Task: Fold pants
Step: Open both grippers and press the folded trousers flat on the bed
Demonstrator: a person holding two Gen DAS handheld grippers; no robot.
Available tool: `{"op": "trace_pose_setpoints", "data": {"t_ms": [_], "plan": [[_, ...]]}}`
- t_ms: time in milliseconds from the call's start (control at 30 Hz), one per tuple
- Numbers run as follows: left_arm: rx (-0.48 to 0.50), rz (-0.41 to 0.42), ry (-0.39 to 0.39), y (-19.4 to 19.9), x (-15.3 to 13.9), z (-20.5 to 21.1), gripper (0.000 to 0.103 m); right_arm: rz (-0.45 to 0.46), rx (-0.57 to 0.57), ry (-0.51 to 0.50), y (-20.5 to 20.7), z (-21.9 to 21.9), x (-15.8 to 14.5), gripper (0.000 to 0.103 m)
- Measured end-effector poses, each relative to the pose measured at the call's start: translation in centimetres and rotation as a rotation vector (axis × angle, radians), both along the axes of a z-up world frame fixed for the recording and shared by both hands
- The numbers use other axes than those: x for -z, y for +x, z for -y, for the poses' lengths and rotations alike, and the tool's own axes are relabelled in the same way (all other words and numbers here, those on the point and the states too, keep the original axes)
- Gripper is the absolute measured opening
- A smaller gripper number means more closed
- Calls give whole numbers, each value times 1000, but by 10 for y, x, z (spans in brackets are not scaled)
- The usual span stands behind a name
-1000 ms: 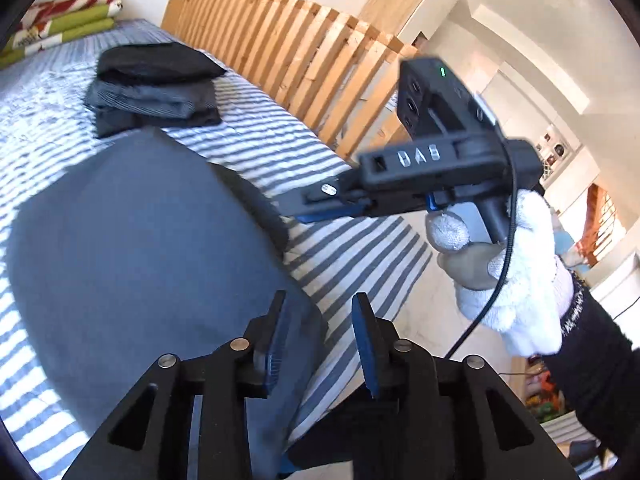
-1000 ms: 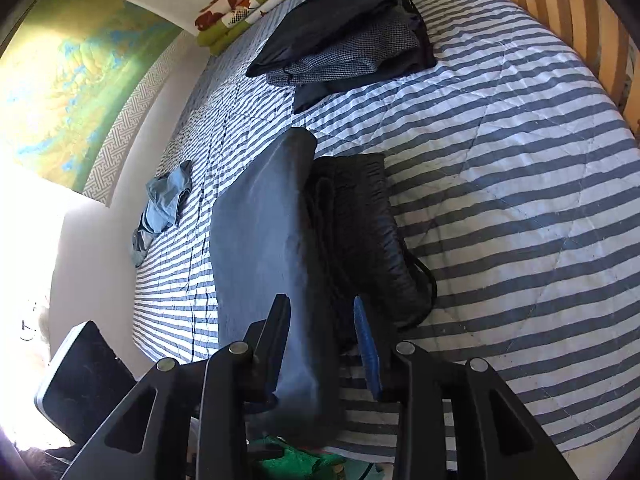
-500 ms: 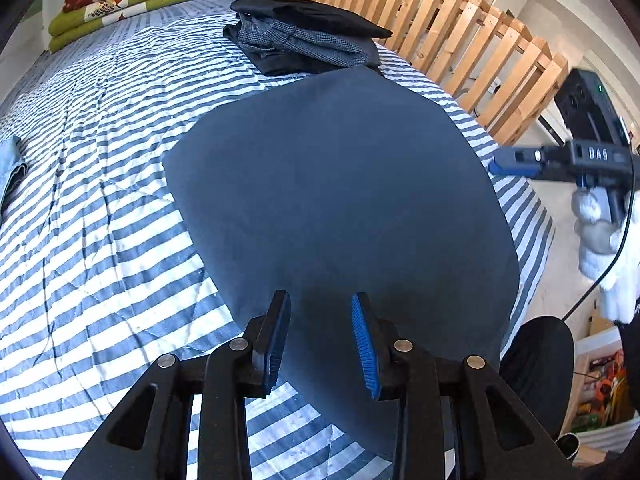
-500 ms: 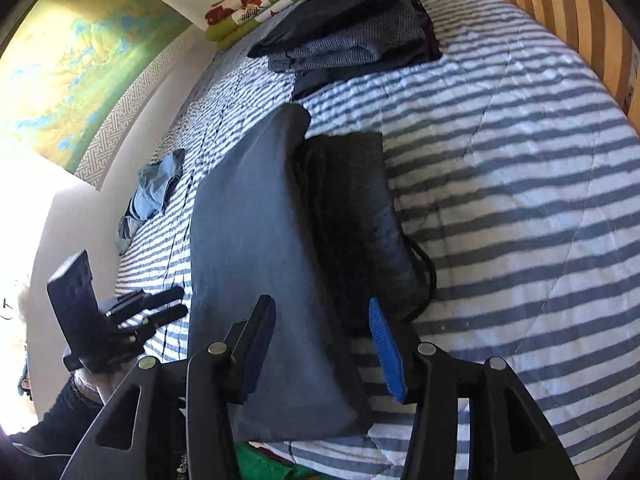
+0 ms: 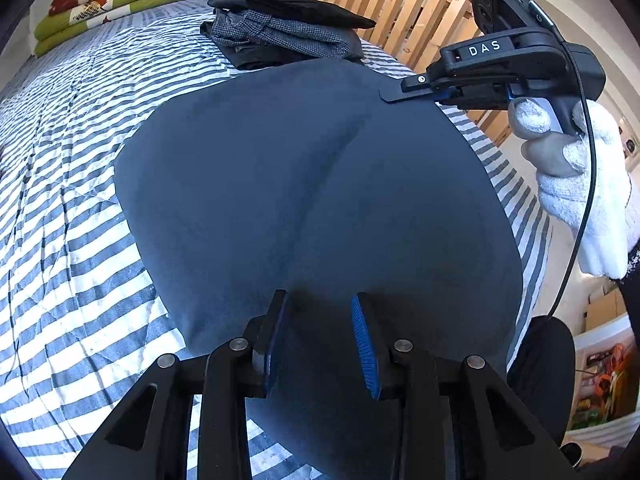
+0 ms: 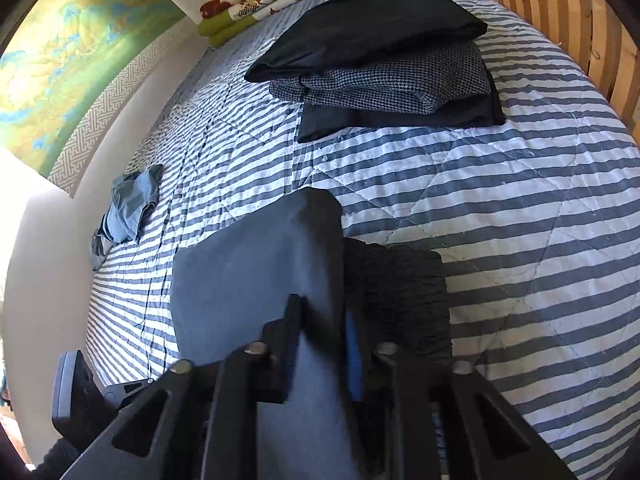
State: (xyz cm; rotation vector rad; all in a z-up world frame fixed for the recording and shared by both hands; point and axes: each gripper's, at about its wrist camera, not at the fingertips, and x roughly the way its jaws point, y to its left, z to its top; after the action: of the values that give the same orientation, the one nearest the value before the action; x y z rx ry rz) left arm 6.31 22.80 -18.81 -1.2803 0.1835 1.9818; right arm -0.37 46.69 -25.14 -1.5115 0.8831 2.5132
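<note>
Within the last half second the right tongs [image 6: 320, 344] have been closing, and in the right wrist view their pads now pinch an edge of the dark blue pants [image 5: 312, 200] where, half a second back, the cloth merely lay below parted jaws. The left tongs [image 5: 320, 336] have kept the same middling gap throughout; they have swung across and dropped over the broad panel of cloth, which they frame without clamping. That likely means one corner is secured and the next fold can start once the left side takes hold too (a judgement only).

The pants lie spread on the striped bed [image 5: 80, 208], near its foot edge, with a darker ribbed part [image 6: 396, 300] showing just beside the right tongs. The stack of folded clothes [image 6: 384, 68] sits well apart, further up the bed.
</note>
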Motion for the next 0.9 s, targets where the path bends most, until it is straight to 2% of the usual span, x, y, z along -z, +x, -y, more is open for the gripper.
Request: {"op": "trace_pose_setpoints", "data": {"t_ms": [33, 100, 200, 267, 333, 400, 500, 567, 667, 733, 767, 833, 900], "plan": [[-10, -7, 17, -1, -4, 0, 34, 1, 5, 21, 0, 2, -2, 9], [-33, -30, 48, -6, -10, 0, 34, -16, -7, 73, -1, 5, -15, 7], [-64, -27, 67, -21, -10, -2, 35, -39, 17, 213, -2, -2, -32, 7], [-88, -18, 63, -33, -8, -2, 35, -9, 50, 197, -8, -21, -20, 7], [-122, -56, 67, -47, -13, 3, 35, 71, 67, 196, -16, -31, 2, 7], [-141, -92, 50, -60, -16, 8, 34, 94, 84, 196, -14, -35, 12, 7], [-124, -73, 25, -87, -7, 3, 34, 70, 97, 159, -5, -39, 8, 7], [-109, -69, 16, -100, -4, -2, 30, 72, 101, 155, 1, -41, 4, 8], [-101, -1, 104, -105, -16, 7, 31, 70, 122, 179, 2, -40, -6, 11], [-79, 46, 184, -102, -33, 20, 38, 43, 110, 155, 5, -39, -16, 13], [-68, 42, 195, -99, -41, 24, 40, 21, 111, 167, 7, -37, -22, 14], [-81, -9, 167, -99, -53, 30, 40, -8, 92, 223, 5, -29, -33, 15], [-109, -26, 150, -111, -54, 36, 40, -29, 59, 217, -4, -22, -35, 16]]}}
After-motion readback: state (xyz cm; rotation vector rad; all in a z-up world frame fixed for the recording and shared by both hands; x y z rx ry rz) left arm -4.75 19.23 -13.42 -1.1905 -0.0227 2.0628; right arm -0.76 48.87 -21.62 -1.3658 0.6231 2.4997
